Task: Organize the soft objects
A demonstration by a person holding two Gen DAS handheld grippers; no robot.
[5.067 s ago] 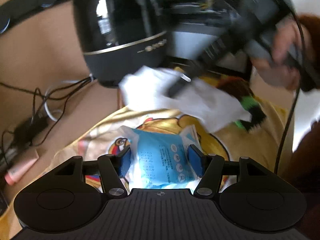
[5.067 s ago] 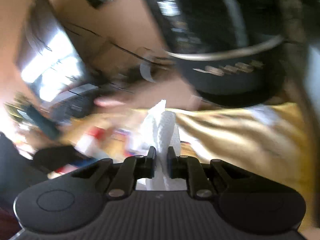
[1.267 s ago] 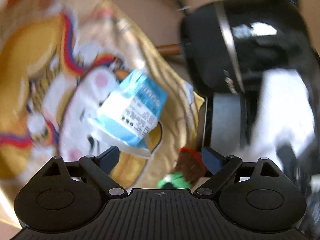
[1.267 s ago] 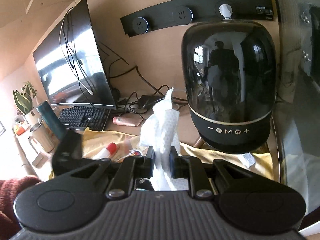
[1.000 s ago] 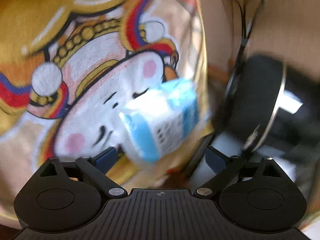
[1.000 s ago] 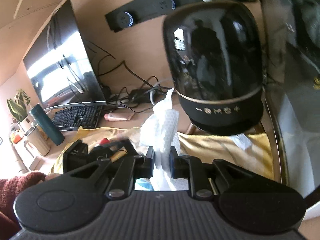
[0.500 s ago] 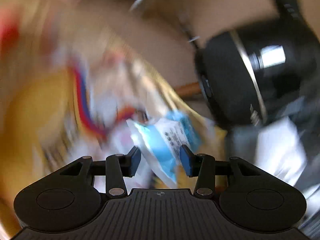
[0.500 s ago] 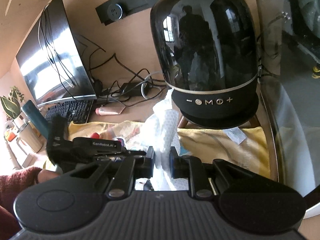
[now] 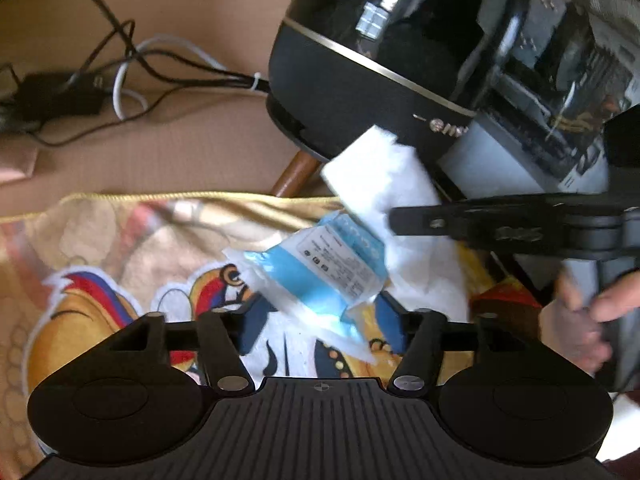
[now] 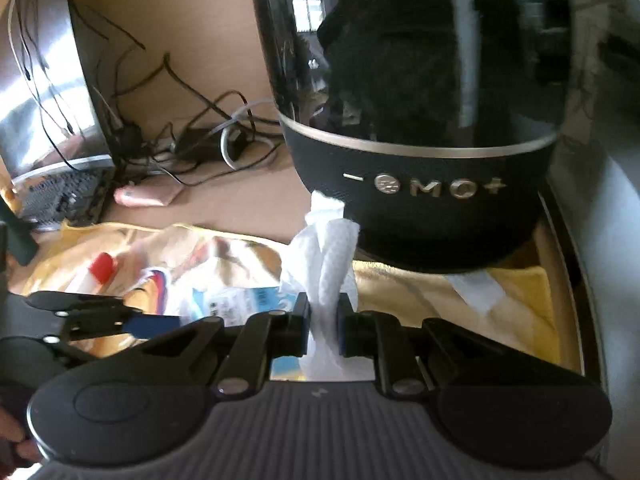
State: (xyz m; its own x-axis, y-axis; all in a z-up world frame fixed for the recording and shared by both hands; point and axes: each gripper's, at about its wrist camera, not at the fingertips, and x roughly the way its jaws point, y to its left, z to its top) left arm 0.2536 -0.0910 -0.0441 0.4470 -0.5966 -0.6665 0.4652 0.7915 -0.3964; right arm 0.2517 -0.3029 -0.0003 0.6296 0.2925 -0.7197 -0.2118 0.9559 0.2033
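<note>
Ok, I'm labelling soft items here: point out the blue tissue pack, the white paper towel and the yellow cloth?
blue tissue pack [image 9: 320, 272]: left wrist view, its blue printed face.
white paper towel [image 10: 328, 264]: right wrist view, the bunched part above the fingers.
yellow cloth [image 10: 516, 304]: right wrist view, plain yellow area.

Left hand-held gripper [image 9: 320, 320] at bottom centre, blue pads [image 9: 250, 326] spread apart. Blue-and-white packet [image 9: 328, 268] lying tilted between and just ahead of the pads; contact with either pad not determinable. Packet resting on yellow cartoon-print cloth [image 9: 120, 264] spread over tan counter [image 9: 192, 140]. White paper towel [image 9: 392, 200] immediately behind the packet, pinched by right hand-held gripper [image 9: 394, 220] entering from the right, held by a hand [image 9: 588, 320]. Glossy black speaker [image 9: 400, 48] standing behind, wooden leg visible below. Tangle of cables [image 9: 120, 72] at upper left.
</note>
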